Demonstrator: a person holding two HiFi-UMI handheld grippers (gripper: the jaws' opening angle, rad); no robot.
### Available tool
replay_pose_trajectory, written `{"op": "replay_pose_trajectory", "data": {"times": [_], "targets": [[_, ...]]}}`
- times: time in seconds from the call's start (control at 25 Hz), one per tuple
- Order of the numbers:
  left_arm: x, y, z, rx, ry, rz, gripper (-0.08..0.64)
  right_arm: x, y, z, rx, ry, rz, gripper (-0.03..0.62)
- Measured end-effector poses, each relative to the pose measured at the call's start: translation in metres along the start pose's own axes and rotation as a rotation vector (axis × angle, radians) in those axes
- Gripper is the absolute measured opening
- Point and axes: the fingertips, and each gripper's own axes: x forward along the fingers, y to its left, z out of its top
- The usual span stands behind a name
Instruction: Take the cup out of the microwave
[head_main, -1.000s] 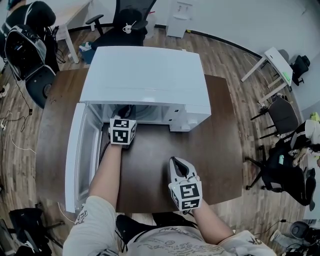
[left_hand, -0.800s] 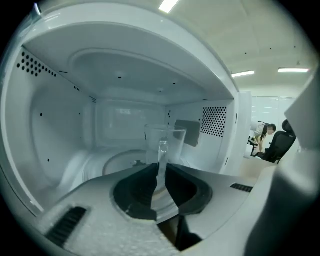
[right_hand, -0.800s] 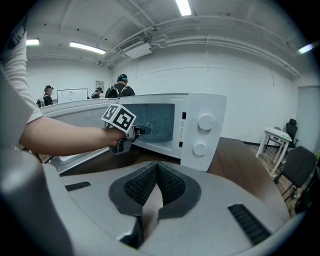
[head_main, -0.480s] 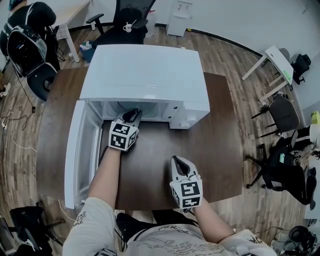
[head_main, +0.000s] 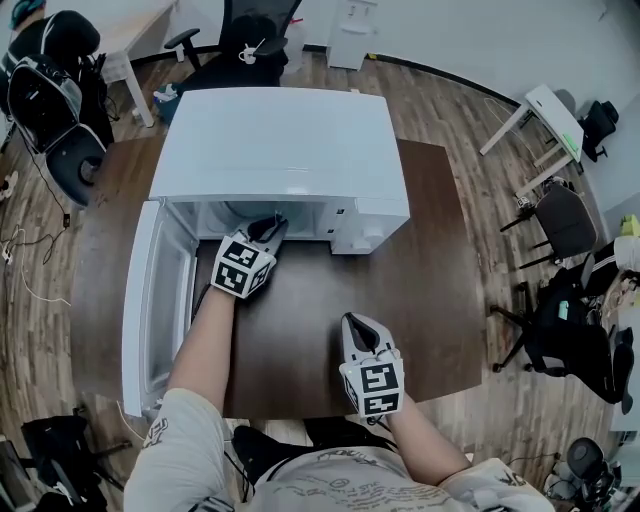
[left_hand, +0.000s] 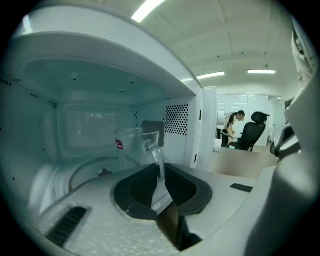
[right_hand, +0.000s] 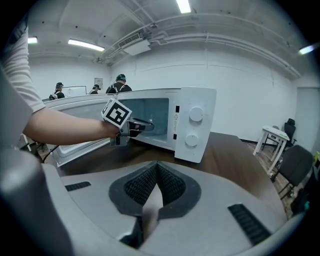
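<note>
Cup (left_hand: 132, 147) handle pinched tight in the left tongs (left_hand: 159, 190), glass just ahead, inside the microwave (left_hand: 195, 125). Right tongs (right_hand: 156, 172) are closed, empty, microwave ahead.

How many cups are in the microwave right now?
1: a clear glass cup with a handle, in the open white microwave, its handle pinched by the left gripper. Cavity corners are hidden.

White microwave (head_main: 280, 140), dark brown table (head_main: 430, 300), clear cup (left_hand: 134, 148) with red label (left_hand: 119, 144).
</note>
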Motion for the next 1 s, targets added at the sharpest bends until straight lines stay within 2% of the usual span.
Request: {"op": "replay_pose_trajectory", "data": {"times": [0.16, 0.48, 1.0], "targets": [[0.007, -0.009, 0.002, 0.073, 0.002, -0.028, 0.051, -0.001, -0.005, -0.003, 0.002, 0.005, -0.007, 0.008], [0.006, -0.025, 0.006, 0.172, -0.029, 0.004, 0.049, -0.004, -0.009, -0.001, -0.003, 0.002, -0.021, 0.008], [-0.039, -0.051, 0.008, 0.165, -0.029, 0.024, 0.046, -0.011, 0.009, 0.018, 0.014, -0.046, -0.014, 0.008]]}}
